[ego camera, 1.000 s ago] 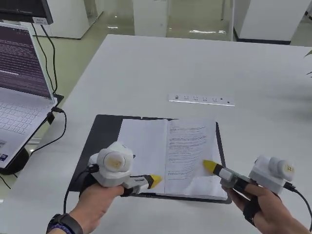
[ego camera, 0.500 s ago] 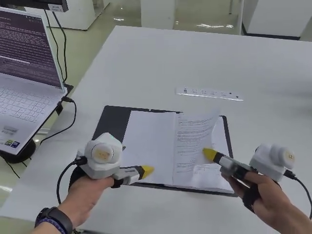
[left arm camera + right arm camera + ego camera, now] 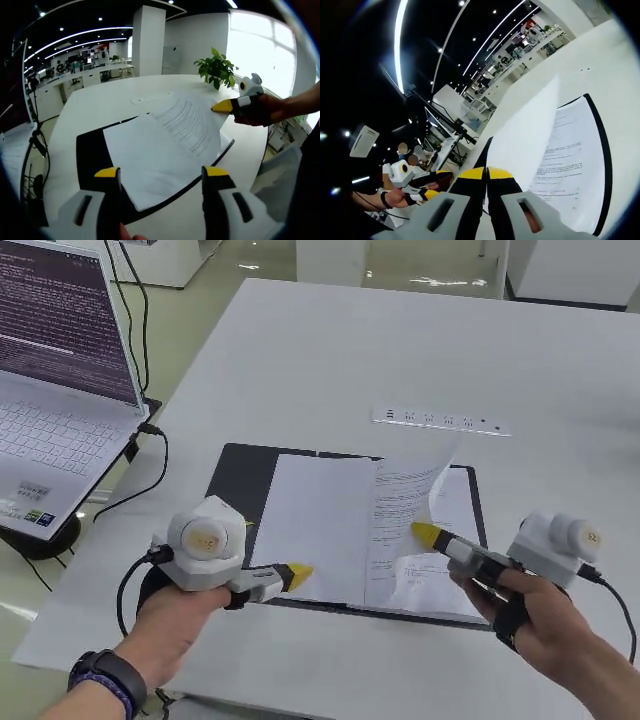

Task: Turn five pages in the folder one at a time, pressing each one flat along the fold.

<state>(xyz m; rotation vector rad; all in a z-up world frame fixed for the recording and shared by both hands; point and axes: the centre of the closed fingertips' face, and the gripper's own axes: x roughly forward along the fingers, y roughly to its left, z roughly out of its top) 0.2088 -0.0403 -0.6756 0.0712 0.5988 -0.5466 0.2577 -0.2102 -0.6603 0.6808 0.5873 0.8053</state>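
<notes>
The folder (image 3: 235, 490) is laid open near the table's (image 3: 330, 350) front edge. One page (image 3: 405, 502) is raised off its right side and curled upward, its edge pinched between the closed jaws of the right gripper (image 3: 425, 533), held low. The left gripper (image 3: 297, 573) is held with jaws spread at the folder's front edge. Bare table is seen beyond, and a laptop (image 3: 50, 390) is set far left.

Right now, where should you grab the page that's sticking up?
Pinch the lifted page at its free outer edge, coming from the right, where the right gripper sits. That edge curls up in the air; the other edge is held at the fold of the folder.
</notes>
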